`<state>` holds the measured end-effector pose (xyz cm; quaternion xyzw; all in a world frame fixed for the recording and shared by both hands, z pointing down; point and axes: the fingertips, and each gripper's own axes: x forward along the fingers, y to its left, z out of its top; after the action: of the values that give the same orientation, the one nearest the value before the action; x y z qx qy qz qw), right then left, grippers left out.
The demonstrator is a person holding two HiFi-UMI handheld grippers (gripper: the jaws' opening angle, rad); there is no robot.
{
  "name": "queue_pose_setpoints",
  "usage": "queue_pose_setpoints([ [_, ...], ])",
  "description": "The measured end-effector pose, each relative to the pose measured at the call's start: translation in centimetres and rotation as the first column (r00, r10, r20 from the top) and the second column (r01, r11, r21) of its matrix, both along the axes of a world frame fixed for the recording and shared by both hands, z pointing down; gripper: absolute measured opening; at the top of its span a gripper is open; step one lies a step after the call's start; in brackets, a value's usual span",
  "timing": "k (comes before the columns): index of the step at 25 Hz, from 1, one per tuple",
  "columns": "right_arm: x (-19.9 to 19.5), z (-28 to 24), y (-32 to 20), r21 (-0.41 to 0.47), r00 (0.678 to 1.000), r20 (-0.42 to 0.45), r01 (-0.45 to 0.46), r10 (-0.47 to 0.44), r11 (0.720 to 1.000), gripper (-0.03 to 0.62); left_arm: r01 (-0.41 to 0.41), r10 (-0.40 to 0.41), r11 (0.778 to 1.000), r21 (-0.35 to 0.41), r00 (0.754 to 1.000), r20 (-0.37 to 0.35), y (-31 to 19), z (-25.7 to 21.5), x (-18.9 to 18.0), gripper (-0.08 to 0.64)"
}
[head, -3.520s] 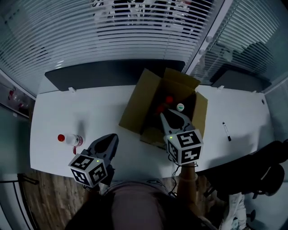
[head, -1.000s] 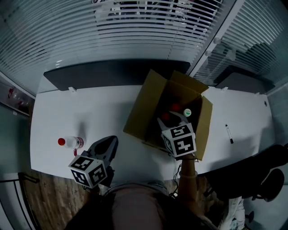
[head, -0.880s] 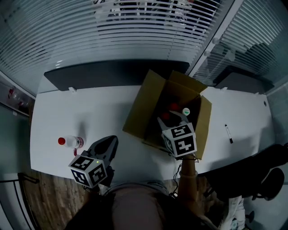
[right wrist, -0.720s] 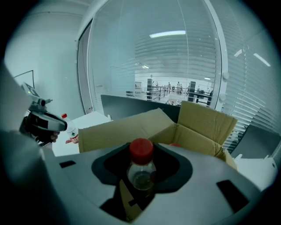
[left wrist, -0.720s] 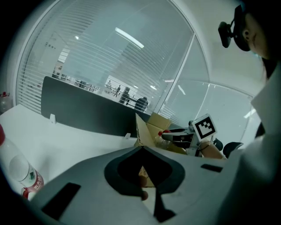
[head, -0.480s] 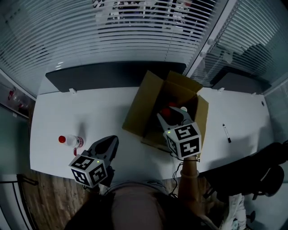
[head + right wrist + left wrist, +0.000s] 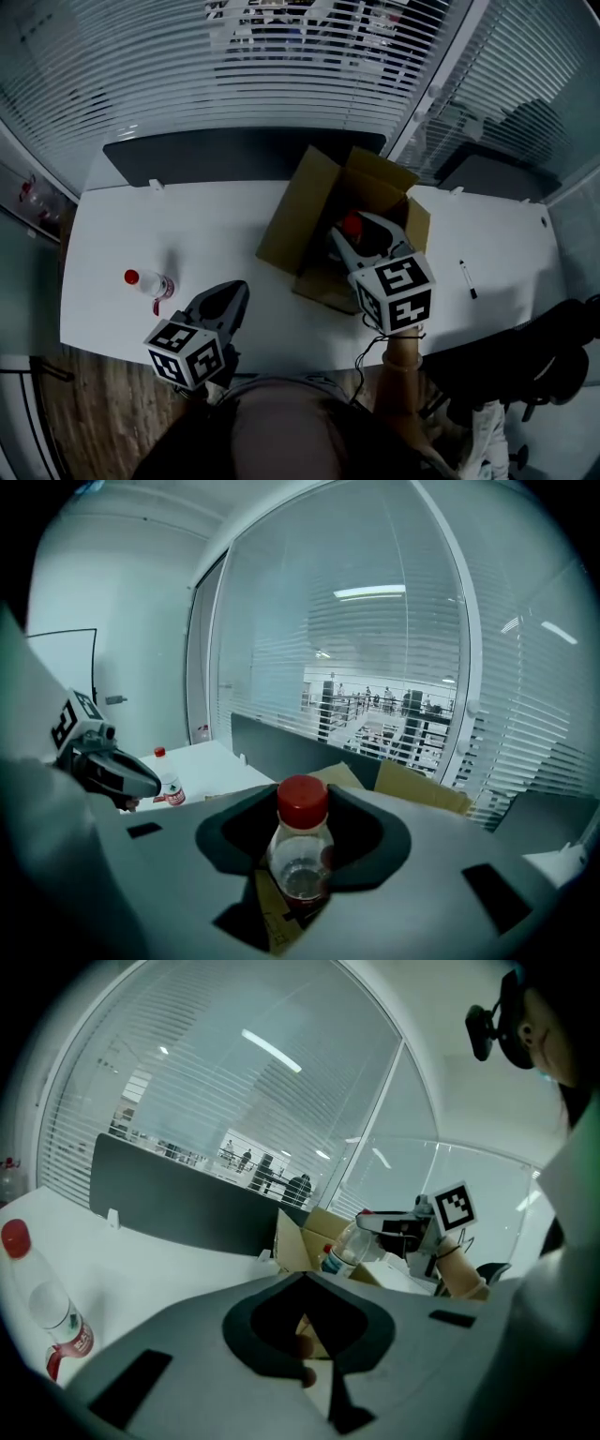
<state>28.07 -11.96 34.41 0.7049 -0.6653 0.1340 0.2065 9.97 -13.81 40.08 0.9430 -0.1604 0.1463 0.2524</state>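
My right gripper (image 7: 359, 236) is shut on a clear bottle with a red cap (image 7: 300, 855), held upright over the open cardboard box (image 7: 292, 223). In the right gripper view the box flaps (image 7: 417, 787) lie below and behind the bottle. My left gripper (image 7: 227, 298) hovers at the table's near edge, shut with nothing between its jaws (image 7: 307, 1283). A second red-capped bottle (image 7: 148, 282) lies on the white table (image 7: 216, 234) to its left, apart from it. The left gripper view shows that lying bottle (image 7: 45, 1321) and the held bottle (image 7: 345, 1247).
A black marker (image 7: 465, 278) lies on the table right of the box. A dark partition panel (image 7: 216, 155) runs along the table's far edge, with blinds and glass walls behind it. A dark office chair (image 7: 553, 347) stands at the near right.
My right gripper has risen out of the box with the red-capped bottle, which now shows above the flaps. My left gripper and the lying bottle have stayed put.
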Motion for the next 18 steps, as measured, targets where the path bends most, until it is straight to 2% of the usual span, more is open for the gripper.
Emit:
queue_pose_setpoints([
  [6,-0.8,-2.0,1.0,0.035,1.0,-0.014,0.013,-0.012,0.999,0.16,0.015,-0.015,1.0,0.0,1.0,-0.007,1.1,-0.3,-0.8,0.008],
  [18,-3.2,-7.3,3.9,0.166,0.995,-0.059,0.085,-0.076,0.982,0.16,0.069,-0.069,0.998,0.008,0.998,-0.012,4.4,-0.4,-3.2,0.008],
])
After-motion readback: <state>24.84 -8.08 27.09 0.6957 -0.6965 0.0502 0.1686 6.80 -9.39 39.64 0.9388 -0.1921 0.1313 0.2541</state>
